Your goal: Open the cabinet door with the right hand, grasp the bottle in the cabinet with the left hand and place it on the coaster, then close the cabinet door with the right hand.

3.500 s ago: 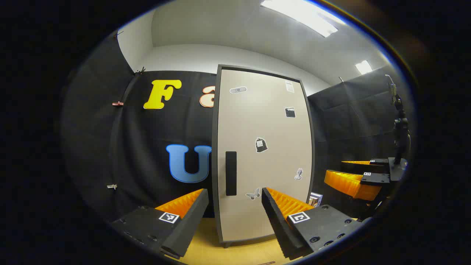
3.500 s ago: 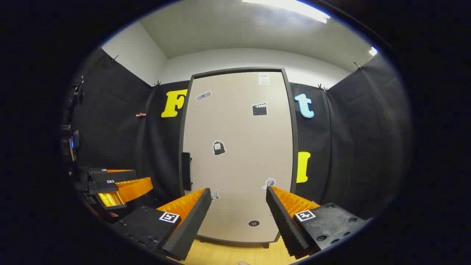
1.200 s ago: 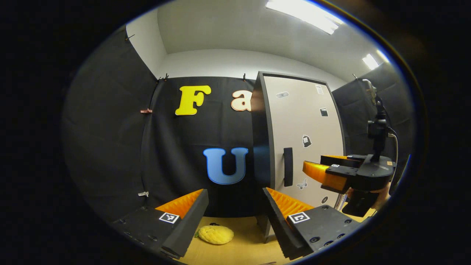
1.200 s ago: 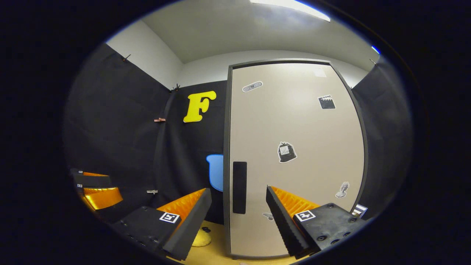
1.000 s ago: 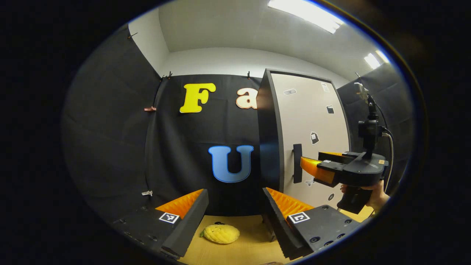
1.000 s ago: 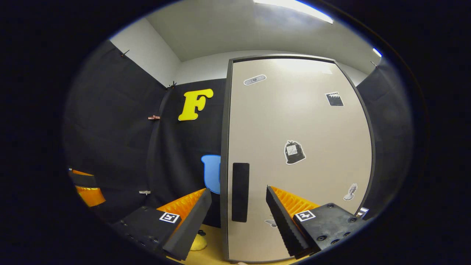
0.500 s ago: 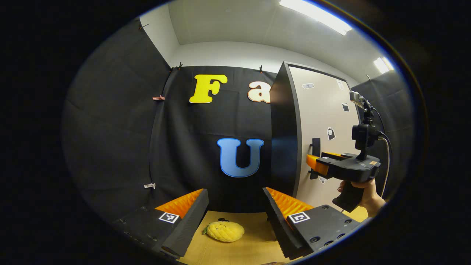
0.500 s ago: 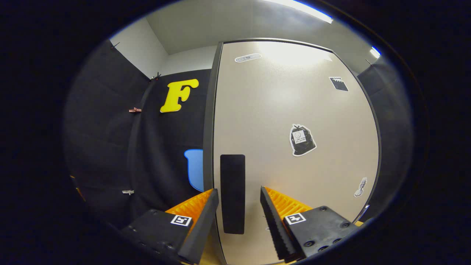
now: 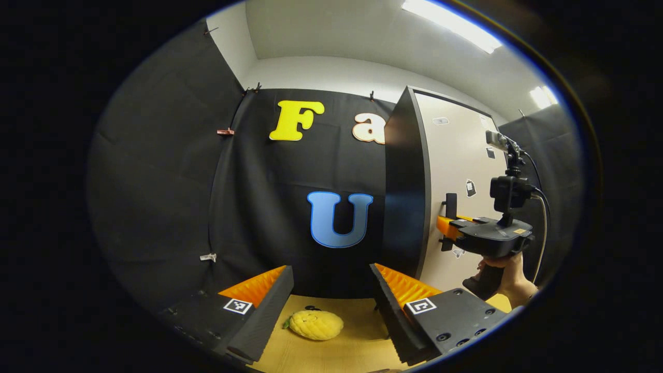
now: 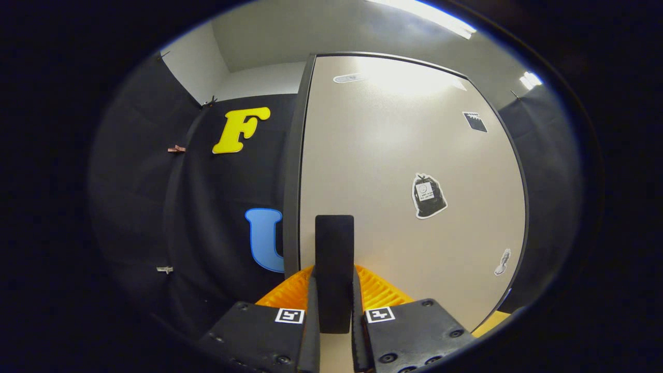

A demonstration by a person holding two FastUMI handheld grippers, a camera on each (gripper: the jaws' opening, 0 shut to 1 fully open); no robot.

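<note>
The tall cabinet's beige door [image 10: 414, 155] carries a black vertical handle [image 10: 334, 248] near its left edge. My right gripper [image 10: 334, 305] is shut on that handle, one finger pressing each side. In the left gripper view the cabinet [image 9: 409, 181] stands at the right, seen from its dark side, with the door [image 9: 458, 166] flat against it. There the right gripper [image 9: 448, 228], held by a hand [image 9: 510, 277], meets the handle [image 9: 450, 207]. My left gripper [image 9: 331, 305] hangs open over the wooden table [image 9: 357, 342], left of the cabinet, with nothing between its fingers.
A yellow pineapple-shaped plush [image 9: 316, 325] lies on the table between the left gripper's fingers, farther off. A small dark round thing [image 9: 311, 308] lies behind it by the black cloth wall [image 9: 171, 181].
My right gripper has moved up to the door and shut on the handle. My left gripper has swung to the left, away from the cabinet front.
</note>
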